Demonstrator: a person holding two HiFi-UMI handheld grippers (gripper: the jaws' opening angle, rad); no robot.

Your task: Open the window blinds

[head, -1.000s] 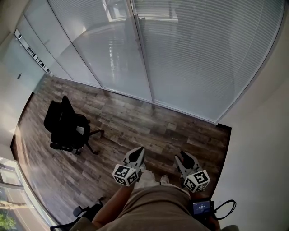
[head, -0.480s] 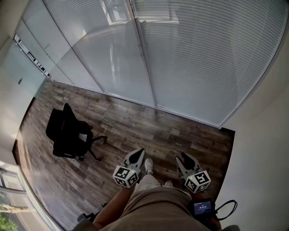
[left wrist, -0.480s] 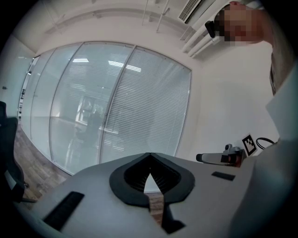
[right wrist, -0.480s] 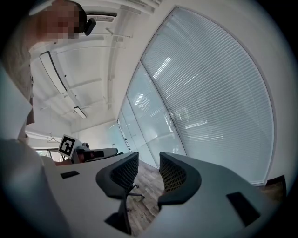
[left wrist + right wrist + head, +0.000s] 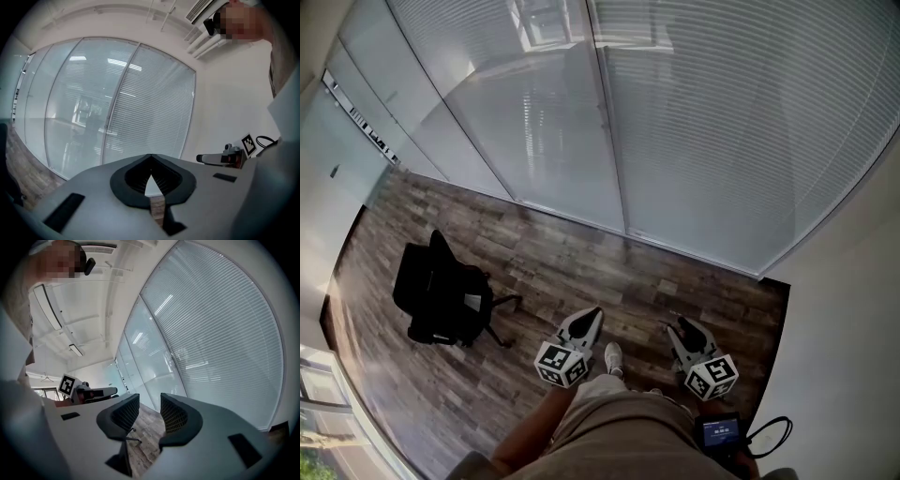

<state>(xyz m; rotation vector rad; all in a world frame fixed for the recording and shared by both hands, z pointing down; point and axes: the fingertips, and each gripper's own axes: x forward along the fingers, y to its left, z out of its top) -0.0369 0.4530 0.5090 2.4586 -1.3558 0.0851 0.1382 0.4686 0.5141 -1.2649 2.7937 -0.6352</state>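
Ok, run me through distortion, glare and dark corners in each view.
Head view: fisheye bends the blinds into curves; bright reflections sit on the glass. Left gripper view: black corners, ceiling light strips mirrored in the glass. Right gripper view: same black corners, blinds bow strongly, light streaks on them.

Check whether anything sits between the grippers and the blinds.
Nothing visible does. Only wood floor lies between the left gripper, the right gripper and the blinds. The black office chair stands off to the left, out of the line.
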